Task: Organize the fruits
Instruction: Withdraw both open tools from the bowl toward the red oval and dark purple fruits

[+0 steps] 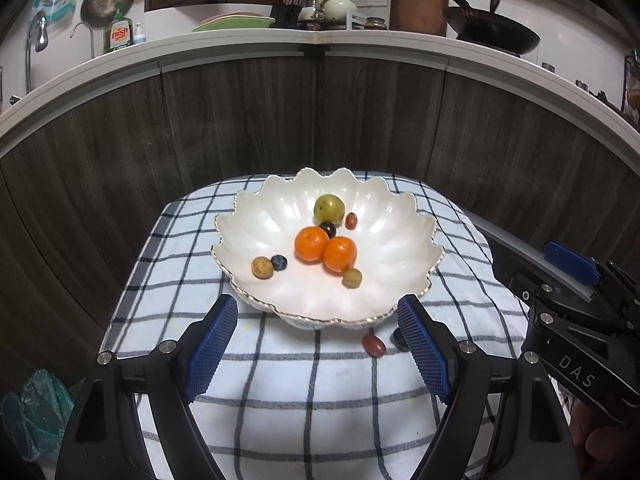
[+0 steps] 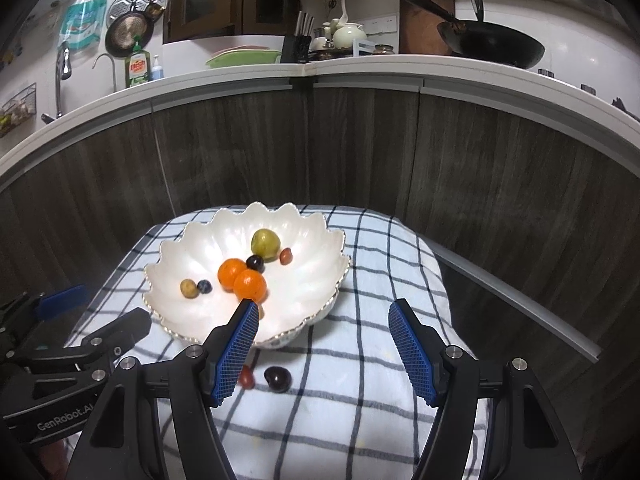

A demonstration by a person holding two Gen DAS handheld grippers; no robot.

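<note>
Left gripper (image 1: 316, 320) wide, empty, before scalloped bowl (image 1: 248, 236); reddish fruit (image 2: 247, 377) and dark fruit (image 2: 277, 379) loose on checked cloth (image 2: 360, 400); right gripper (image 2: 322, 326) wide, empty; risk: round fruits rolling off when nudged

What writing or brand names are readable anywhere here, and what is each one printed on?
"DAS": on the black body of the right gripper, seen from the left wrist.
"GenRobot.AI": on the black body of the left gripper, seen from the right wrist.
"Dish": red label on the green detergent bottle.
Teal hanging packet: print too blurred.
</note>
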